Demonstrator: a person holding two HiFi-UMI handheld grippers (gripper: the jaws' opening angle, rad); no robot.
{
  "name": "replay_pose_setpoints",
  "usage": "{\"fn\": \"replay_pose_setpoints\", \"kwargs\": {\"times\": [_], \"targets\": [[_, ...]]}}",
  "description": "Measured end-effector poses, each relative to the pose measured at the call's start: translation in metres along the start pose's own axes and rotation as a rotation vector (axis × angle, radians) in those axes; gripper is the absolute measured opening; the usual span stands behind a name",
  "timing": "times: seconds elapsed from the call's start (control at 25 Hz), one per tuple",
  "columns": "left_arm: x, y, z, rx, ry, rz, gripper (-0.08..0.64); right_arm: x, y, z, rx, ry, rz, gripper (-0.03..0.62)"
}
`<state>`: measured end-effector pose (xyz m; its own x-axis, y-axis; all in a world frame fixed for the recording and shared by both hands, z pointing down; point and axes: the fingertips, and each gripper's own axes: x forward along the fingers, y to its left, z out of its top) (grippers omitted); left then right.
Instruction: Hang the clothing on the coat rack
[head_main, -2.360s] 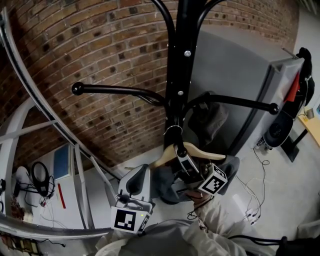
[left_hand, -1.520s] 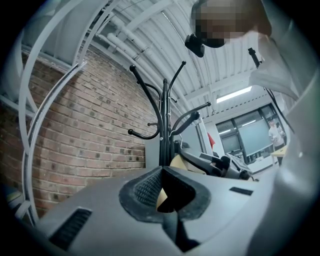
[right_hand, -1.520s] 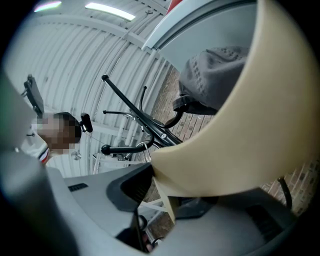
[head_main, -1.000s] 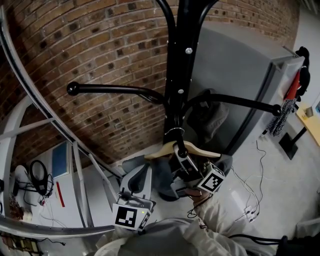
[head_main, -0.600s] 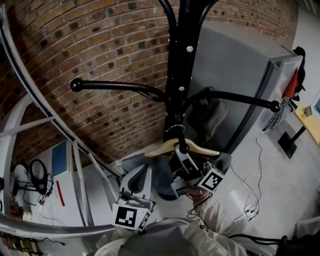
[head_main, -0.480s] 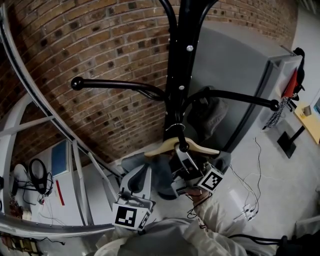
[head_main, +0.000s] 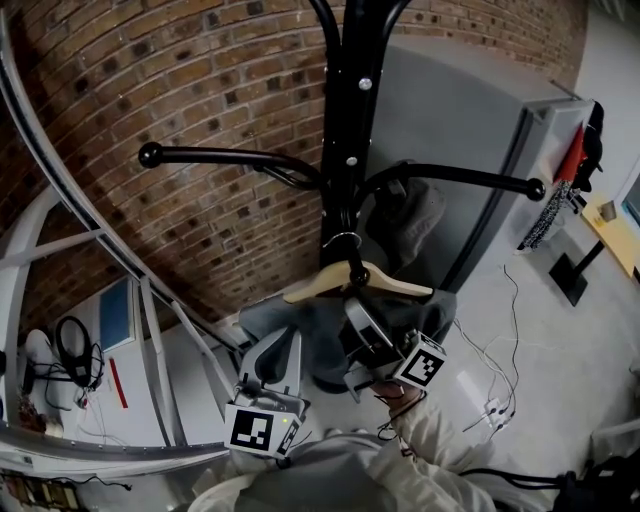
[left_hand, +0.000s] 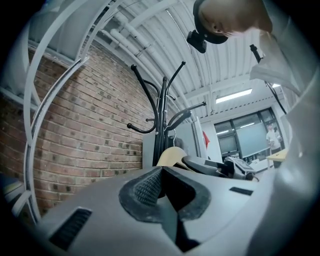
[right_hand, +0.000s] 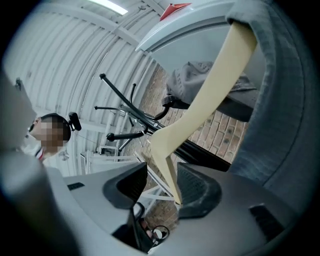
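Releasing wooden hanger (head_main: 357, 282), seemingly hooked on coat rack (head_main: 345, 120) at frame centre, grey clothing (head_main: 300, 335) draped below. Keep right tool (right_hand: 161, 182) spread, jaws just opened, hanger arm loose between. Draw back downward, avoiding snag. Leave left tool (left_hand: 162, 192) pressed together, empty, lower left.

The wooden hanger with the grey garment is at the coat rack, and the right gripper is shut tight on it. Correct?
No: the right gripper is open. Its jaws have just been opening and stand apart, the wooden hanger between them unclamped, as the right gripper view shows. The rest holds.
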<state>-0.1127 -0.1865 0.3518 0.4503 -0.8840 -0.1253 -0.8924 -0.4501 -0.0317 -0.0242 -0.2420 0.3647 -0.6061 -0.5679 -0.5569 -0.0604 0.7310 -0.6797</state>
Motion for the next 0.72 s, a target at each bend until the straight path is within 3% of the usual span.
{"fn": "replay_pose_setpoints", "kwargs": {"times": [0.32,0.48,0.72], "targets": [[-0.009,-0.009,-0.004,-0.003,0.011,-0.019,0.009,-0.033,0.005,-0.03,-0.202,0.163,-0.155,0.176],[-0.01,-0.015,-0.005,0.001,0.019,-0.037,0.008,-0.049,0.006,-0.042,-0.347,0.242,-0.222,0.13],[-0.012,-0.019,-0.006,0.003,0.025,-0.051,0.008,-0.058,0.019,-0.038,-0.522,0.274,-0.284,0.061]]}}
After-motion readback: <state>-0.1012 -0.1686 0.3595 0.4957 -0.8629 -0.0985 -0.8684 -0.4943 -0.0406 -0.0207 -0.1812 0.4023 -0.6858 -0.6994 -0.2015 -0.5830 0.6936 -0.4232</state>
